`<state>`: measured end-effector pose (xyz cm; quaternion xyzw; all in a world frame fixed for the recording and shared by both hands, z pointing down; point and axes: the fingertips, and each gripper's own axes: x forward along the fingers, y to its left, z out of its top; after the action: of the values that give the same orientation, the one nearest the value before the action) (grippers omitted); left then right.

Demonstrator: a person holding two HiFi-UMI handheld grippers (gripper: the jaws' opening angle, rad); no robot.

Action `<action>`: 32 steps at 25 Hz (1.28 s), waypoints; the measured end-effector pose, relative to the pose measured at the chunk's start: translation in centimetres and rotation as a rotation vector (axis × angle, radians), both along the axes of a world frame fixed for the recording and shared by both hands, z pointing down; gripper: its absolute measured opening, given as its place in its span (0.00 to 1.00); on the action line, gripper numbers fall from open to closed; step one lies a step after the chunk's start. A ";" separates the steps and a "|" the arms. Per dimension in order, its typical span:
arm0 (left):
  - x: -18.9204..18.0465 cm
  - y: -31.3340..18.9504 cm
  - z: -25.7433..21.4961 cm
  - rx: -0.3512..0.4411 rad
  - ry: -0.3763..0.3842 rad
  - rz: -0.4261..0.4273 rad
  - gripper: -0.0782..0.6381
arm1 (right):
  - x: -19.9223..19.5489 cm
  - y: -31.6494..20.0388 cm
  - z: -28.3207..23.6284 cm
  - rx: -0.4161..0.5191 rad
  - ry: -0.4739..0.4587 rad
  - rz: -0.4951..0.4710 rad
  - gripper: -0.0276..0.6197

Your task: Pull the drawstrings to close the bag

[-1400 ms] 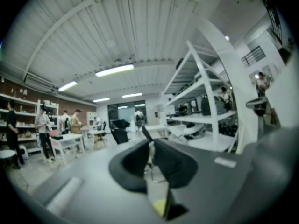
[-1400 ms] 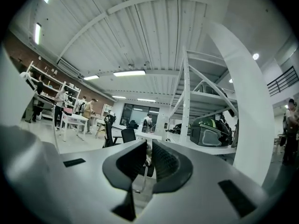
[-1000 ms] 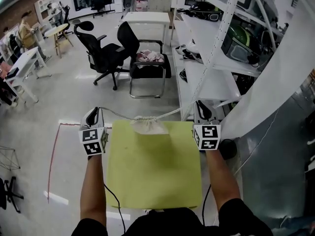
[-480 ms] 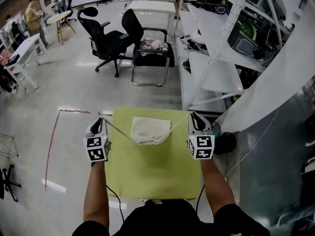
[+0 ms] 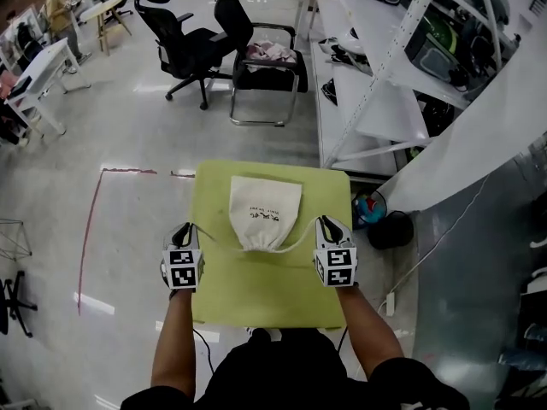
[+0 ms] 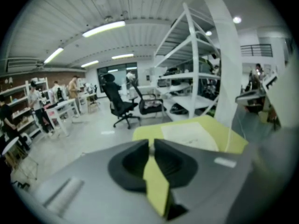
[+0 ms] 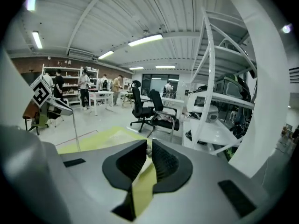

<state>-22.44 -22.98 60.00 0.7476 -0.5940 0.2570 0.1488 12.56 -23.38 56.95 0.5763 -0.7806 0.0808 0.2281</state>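
A white drawstring bag [image 5: 265, 207] lies flat on the yellow-green table [image 5: 256, 293], its gathered mouth [image 5: 261, 246] pointing toward me. One cord [image 5: 218, 244] runs from the mouth to my left gripper [image 5: 186, 231], and another cord [image 5: 299, 240] runs to my right gripper [image 5: 327, 226]. The two grippers sit low on either side of the mouth. In the left gripper view the left gripper [image 6: 151, 144] has its jaws almost together on a bit of cord, with the bag [image 6: 187, 133] beyond. The right gripper [image 7: 149, 144] is pinched on its cord the same way.
Two black office chairs [image 5: 192, 54] [image 5: 265, 67] stand on the floor beyond the table. A white shelving rack [image 5: 385, 84] runs along the right, with a black bin [image 5: 391, 229] at the table's right side. Red tape [image 5: 90, 229] marks the floor on the left.
Both grippers have drawn back toward me with the cords. The bag, which hung bunched at the far edge, now lies flat on the table with its mouth cinched.
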 end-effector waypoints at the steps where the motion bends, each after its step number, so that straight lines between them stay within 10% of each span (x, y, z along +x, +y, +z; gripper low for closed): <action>1: 0.3 0.5 1.0 -0.020 0.009 -0.003 0.16 | -0.1 0.7 1.4 -0.029 0.004 0.005 0.10; 14: 3.1 7.0 11.6 -0.258 0.041 0.027 0.18 | 1.3 6.4 12.9 -0.252 0.040 0.080 0.10; 18: 3.4 8.5 13.6 -0.290 0.041 0.032 0.38 | 1.2 7.5 15.0 -0.313 0.059 0.031 0.10; 24: 3.6 12.2 16.7 -0.413 0.046 0.064 0.51 | 1.5 10.2 18.0 -0.427 0.076 0.001 0.36; 32: 3.0 12.7 14.3 -0.304 0.021 0.058 0.51 | 0.1 11.6 16.4 -0.407 0.038 -0.013 0.38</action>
<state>-19.43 -10.28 74.33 0.7359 -0.5250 0.3401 0.2591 12.65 -11.77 73.37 0.5146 -0.7474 0.2247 0.3550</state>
